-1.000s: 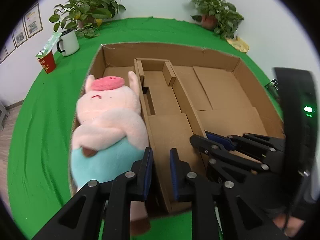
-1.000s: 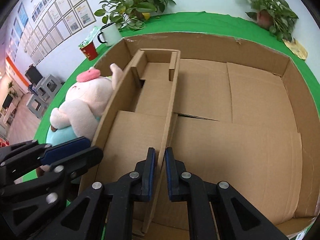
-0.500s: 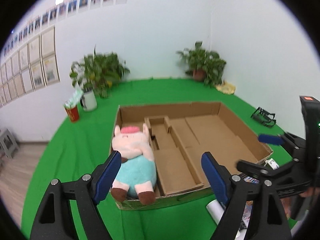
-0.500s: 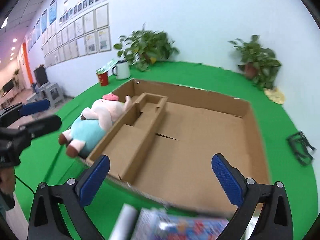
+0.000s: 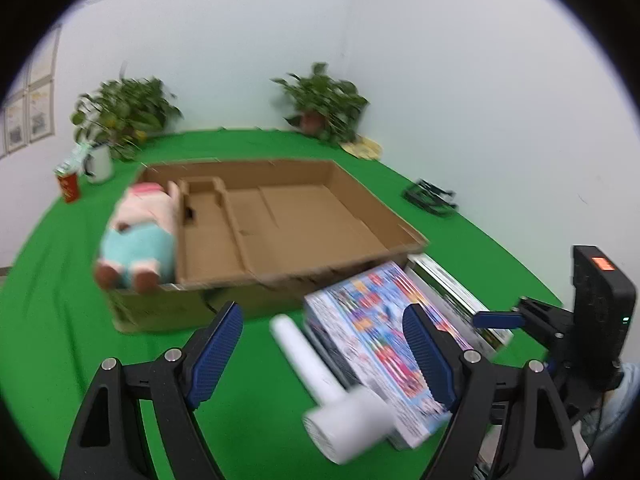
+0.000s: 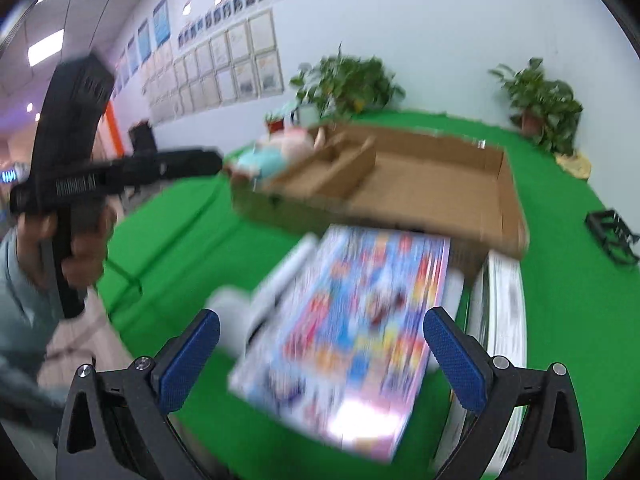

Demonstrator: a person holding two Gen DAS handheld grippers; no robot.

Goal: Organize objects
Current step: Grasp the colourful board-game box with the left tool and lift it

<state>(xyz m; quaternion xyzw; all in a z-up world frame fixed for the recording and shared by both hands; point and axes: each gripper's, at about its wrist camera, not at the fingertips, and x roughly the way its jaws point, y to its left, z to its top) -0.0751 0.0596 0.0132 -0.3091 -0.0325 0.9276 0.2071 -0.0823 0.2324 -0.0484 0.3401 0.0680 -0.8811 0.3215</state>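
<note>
Left wrist view: left gripper (image 5: 322, 344) now wide apart, holding nothing, up above the green cloth (image 5: 52, 320). A second ago pressed nearly together, low over the cardboard box (image 5: 288, 216), right beside the pig plush (image 5: 136, 236). Half a second ago already spread wide and lifted away. Now farther back from the box and tipped down toward the near things. Pig plush lying in the left slot of the box, feet at the near end, same spot as before. Box big and flat, with thin cardboard walls inside and a wide bare part on the right. In front of the box, between the blue finger pads: a white fan (image 5: 332, 396) with a long handle, touching a colorful box (image 5: 380, 344). Just right of that, a thin book (image 5: 452, 292) lying flat. All a bit blurry. Right gripper (image 5: 500, 318) seen at the far right edge.

Right wrist view: right gripper (image 6: 320, 352) also wide apart and holding nothing. A second ago nearly shut around a thin wall inside the cardboard box. Now pulled back out, hanging over the colorful box (image 6: 352, 320). White fan (image 6: 264, 292) peeking out on its left side, book (image 6: 500, 312) on its right. Cardboard box (image 6: 420, 184) behind them, pig plush (image 6: 276, 152) at its far left. Left gripper (image 6: 192, 164) and the hand (image 6: 80, 240) holding it seen on the left. Very blurry here.

Off to the sides: two green plants (image 5: 124, 116) by the wall, a white mug (image 5: 98, 164), a red cup (image 5: 69, 186), a black rack (image 5: 430, 196) on the cloth.
</note>
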